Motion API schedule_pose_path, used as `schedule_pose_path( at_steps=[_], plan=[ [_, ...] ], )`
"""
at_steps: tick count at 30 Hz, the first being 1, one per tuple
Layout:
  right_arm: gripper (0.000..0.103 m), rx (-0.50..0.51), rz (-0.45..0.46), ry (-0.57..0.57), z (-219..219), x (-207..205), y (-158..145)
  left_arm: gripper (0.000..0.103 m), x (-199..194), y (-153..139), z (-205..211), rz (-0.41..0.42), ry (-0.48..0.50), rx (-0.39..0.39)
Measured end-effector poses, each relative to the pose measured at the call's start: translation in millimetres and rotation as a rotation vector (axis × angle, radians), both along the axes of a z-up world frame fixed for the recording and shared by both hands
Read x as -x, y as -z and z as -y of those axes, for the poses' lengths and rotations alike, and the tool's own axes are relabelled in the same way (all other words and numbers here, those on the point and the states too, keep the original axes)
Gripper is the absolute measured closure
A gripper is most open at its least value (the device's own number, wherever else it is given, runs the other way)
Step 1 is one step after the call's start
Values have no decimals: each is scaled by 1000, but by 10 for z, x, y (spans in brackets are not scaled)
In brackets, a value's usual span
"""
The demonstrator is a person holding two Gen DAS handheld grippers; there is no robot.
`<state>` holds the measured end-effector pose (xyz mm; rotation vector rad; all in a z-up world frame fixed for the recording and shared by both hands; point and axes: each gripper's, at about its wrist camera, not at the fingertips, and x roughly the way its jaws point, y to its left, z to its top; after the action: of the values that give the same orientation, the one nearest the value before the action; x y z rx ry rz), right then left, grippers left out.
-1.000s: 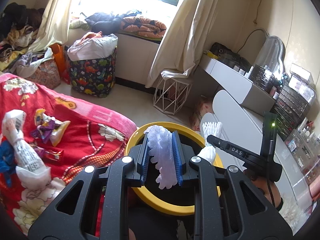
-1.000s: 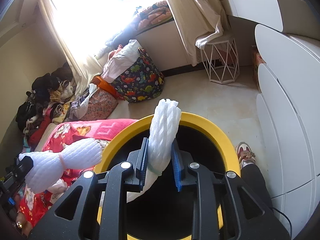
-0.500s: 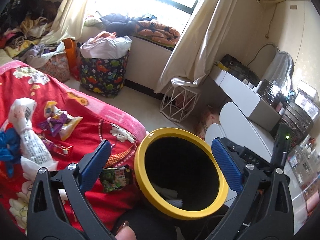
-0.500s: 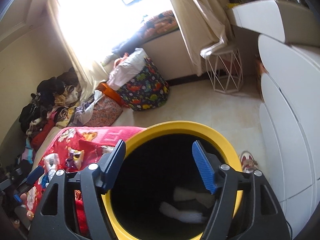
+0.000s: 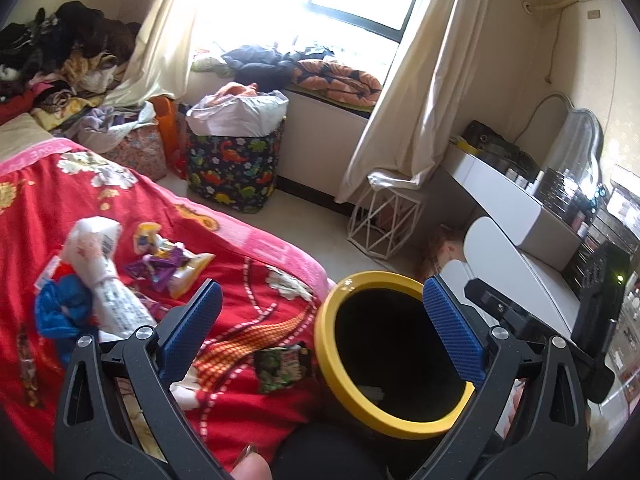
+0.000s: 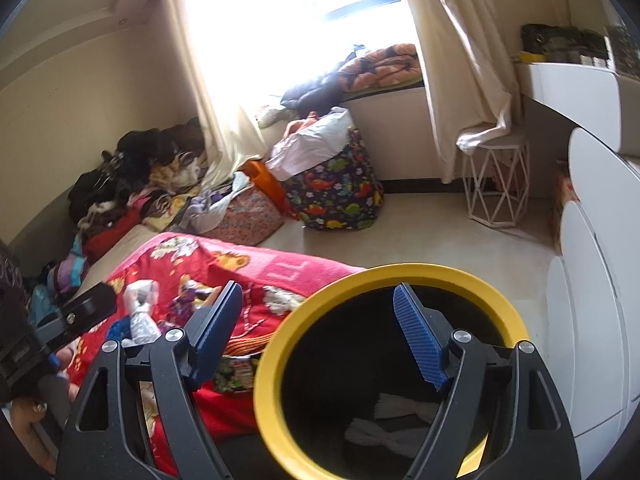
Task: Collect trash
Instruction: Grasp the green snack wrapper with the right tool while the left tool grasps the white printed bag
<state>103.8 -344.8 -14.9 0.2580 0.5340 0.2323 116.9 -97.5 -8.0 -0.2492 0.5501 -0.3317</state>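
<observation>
A black bin with a yellow rim (image 5: 326, 364) stands against the red floral blanket (image 5: 248, 392). My left gripper (image 5: 320, 292) is open wide and empty, its pads straddling the blanket edge and the bin mouth. My right gripper (image 6: 318, 292) hangs above the bin rim (image 6: 404, 272), its jaws opening with nothing between them. Two white foam nets (image 6: 384, 436) lie at the bin's bottom. On the blanket are a white printed wrapper (image 5: 100, 272), a blue crumpled piece (image 5: 60, 312), a purple and yellow wrapper (image 5: 168, 264) and a green packet (image 5: 280, 368).
A dinosaur-print hamper (image 5: 232, 172) and a white wire stool (image 5: 384, 216) stand on the floor beyond the bed. A white dresser (image 5: 520, 208) lines the right side. Clothes (image 5: 60, 60) pile up at the far left. A person's fingertip (image 5: 250, 468) shows at the bottom edge.
Both grippers opened and let go of the white foam nets, which dropped into the bin. Both views have swung left, showing more of the bed.
</observation>
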Motion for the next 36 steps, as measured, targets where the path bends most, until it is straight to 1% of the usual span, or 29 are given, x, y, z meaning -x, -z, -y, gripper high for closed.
schedule_pose_path(
  at_steps=[12,20,27,32,36],
  plan=[
    [27,64,2,-125,-568,36,-38,11,-8,-47,-310,6,-77,8],
    [28,122,-13,-222,-1009,71,32,11,1,-38,-571,7,-137,17],
    [28,215,-81,-271,-1409,1,256,11,-10,-7,-877,-13,-209,23],
    [28,282,-117,-296,-1660,-41,435,11,-23,77,-1107,-59,-260,21],
    [28,334,-142,-300,-1828,-109,559,11,-43,156,-1237,-100,-275,24]
  ],
)
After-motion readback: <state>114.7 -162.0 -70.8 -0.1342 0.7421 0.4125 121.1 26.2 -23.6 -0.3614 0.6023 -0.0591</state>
